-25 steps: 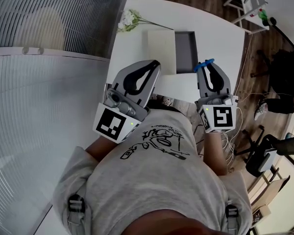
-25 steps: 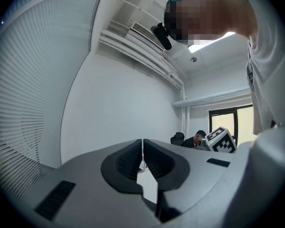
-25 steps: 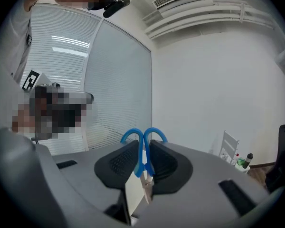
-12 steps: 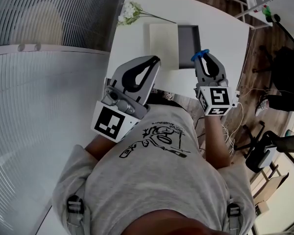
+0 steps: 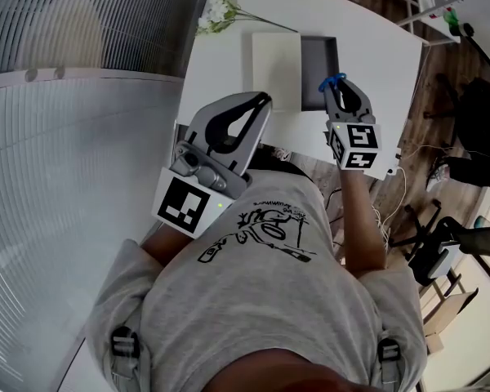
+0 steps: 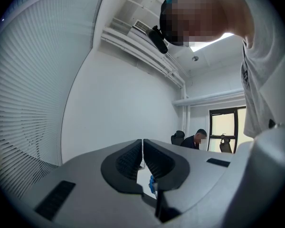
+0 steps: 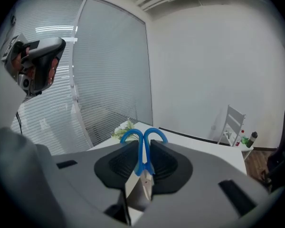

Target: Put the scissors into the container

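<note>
The right gripper [image 5: 336,84] is clamped on the blue-handled scissors [image 7: 143,146], by the right rim of the dark container [image 5: 317,60]. The left gripper [image 5: 264,99] is closed and empty. The white table [image 5: 380,51] spreads beyond the container.

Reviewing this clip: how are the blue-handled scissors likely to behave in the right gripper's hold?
Probably stiff: the scissors sit straight between the pads of the right gripper. Likely light, being small against the jaws. Held near the pivot with smooth loops sticking out, they might swivel or slip if bumped.
</note>
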A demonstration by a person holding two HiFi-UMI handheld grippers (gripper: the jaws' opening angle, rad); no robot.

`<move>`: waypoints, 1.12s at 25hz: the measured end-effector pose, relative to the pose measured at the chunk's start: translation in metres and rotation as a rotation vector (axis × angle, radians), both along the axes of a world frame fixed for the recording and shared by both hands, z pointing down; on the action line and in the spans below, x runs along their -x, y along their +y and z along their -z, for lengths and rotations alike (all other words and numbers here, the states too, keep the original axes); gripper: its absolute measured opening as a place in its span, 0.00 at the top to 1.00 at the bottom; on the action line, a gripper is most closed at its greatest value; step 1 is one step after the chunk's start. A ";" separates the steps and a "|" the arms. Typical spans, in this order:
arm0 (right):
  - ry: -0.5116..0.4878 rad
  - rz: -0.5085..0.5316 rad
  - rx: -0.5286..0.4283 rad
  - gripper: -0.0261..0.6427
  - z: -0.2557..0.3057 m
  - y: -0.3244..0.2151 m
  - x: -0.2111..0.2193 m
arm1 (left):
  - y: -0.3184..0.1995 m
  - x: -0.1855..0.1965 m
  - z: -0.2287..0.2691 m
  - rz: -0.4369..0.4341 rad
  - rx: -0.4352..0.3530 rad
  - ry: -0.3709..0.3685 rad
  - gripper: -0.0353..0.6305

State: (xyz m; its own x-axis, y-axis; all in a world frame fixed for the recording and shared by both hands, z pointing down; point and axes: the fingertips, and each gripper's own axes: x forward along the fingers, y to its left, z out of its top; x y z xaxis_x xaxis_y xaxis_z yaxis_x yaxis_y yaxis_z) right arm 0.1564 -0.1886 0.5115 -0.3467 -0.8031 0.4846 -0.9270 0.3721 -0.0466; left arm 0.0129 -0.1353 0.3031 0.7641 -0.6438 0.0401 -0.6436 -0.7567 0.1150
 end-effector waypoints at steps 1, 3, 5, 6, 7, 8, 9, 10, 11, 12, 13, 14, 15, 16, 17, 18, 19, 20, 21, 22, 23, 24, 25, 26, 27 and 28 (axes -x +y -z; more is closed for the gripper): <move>-0.001 -0.001 0.008 0.83 -0.005 -0.002 0.000 | 0.000 0.001 -0.001 0.001 0.000 0.001 0.91; -0.001 -0.002 0.023 0.83 -0.014 -0.007 0.000 | -0.001 0.002 -0.002 0.003 0.002 0.002 0.91; 0.000 -0.003 0.039 0.83 -0.025 -0.012 -0.002 | -0.002 0.001 -0.003 0.004 0.005 0.002 0.91; 0.003 -0.004 0.050 0.83 -0.031 -0.014 -0.003 | -0.002 0.001 -0.003 0.005 0.007 0.001 0.91; 0.006 -0.006 0.059 0.83 -0.037 -0.017 -0.004 | -0.002 0.001 -0.004 0.005 0.009 0.001 0.91; 0.010 -0.006 0.067 0.83 -0.043 -0.019 -0.005 | -0.003 0.000 -0.004 0.005 0.011 0.001 0.91; 0.014 -0.006 0.075 0.83 -0.050 -0.022 -0.006 | -0.003 0.000 -0.004 0.006 0.013 0.000 0.91; 0.017 -0.006 0.084 0.83 -0.056 -0.024 -0.007 | -0.004 0.000 -0.004 0.006 0.015 0.000 0.91; 0.017 -0.007 0.095 0.83 -0.061 -0.027 -0.008 | -0.004 -0.001 -0.004 0.008 0.018 0.000 0.91; 0.013 -0.010 0.107 0.83 -0.067 -0.029 -0.009 | -0.005 -0.001 -0.004 0.009 0.020 0.000 0.91; 0.007 -0.013 0.119 0.83 -0.071 -0.031 -0.009 | -0.006 0.000 -0.004 0.011 0.022 0.000 0.91; 0.002 -0.016 0.130 0.83 -0.076 -0.032 -0.009 | -0.007 0.000 -0.005 0.012 0.023 0.000 0.91; 0.000 -0.020 0.140 0.83 -0.080 -0.034 -0.009 | -0.008 0.001 -0.006 0.013 0.025 0.000 0.91; -0.002 -0.023 0.152 0.83 -0.084 -0.035 -0.009 | -0.009 0.002 -0.007 0.015 0.027 0.000 0.91; -0.003 -0.026 0.164 0.83 -0.088 -0.036 -0.009 | -0.009 0.002 -0.008 0.016 0.029 0.000 0.91; -0.004 -0.030 0.177 0.83 -0.092 -0.037 -0.009 | -0.009 0.003 -0.009 0.016 0.032 -0.001 0.91; -0.005 -0.033 0.188 0.83 -0.096 -0.038 -0.008 | -0.010 0.004 -0.010 0.016 0.036 -0.001 0.91; -0.006 -0.035 0.197 0.83 -0.099 -0.040 -0.008 | -0.010 0.004 -0.011 0.016 0.039 -0.002 0.91; -0.008 -0.038 0.205 0.83 -0.102 -0.042 -0.008 | -0.011 0.005 -0.012 0.017 0.041 -0.001 0.91; -0.009 -0.041 0.212 0.83 -0.104 -0.043 -0.008 | -0.012 0.006 -0.013 0.017 0.043 0.000 0.91; -0.008 -0.043 0.219 0.83 -0.107 -0.045 -0.008 | -0.012 0.006 -0.014 0.018 0.044 0.001 0.91; -0.009 -0.046 0.227 0.83 -0.110 -0.047 -0.009 | -0.013 0.007 -0.014 0.018 0.045 0.002 0.91; -0.011 -0.049 0.236 0.83 -0.113 -0.048 -0.009 | -0.013 0.007 -0.015 0.019 0.046 0.003 0.91; -0.015 -0.053 0.246 0.83 -0.116 -0.050 -0.009 | -0.013 0.007 -0.015 0.019 0.047 0.003 0.91; -0.019 -0.057 0.255 0.83 -0.119 -0.051 -0.009 | -0.013 0.008 -0.016 0.020 0.049 0.004 0.91; -0.022 -0.061 0.264 0.83 -0.122 -0.052 -0.009 | -0.014 0.008 -0.016 0.022 0.051 0.004 0.91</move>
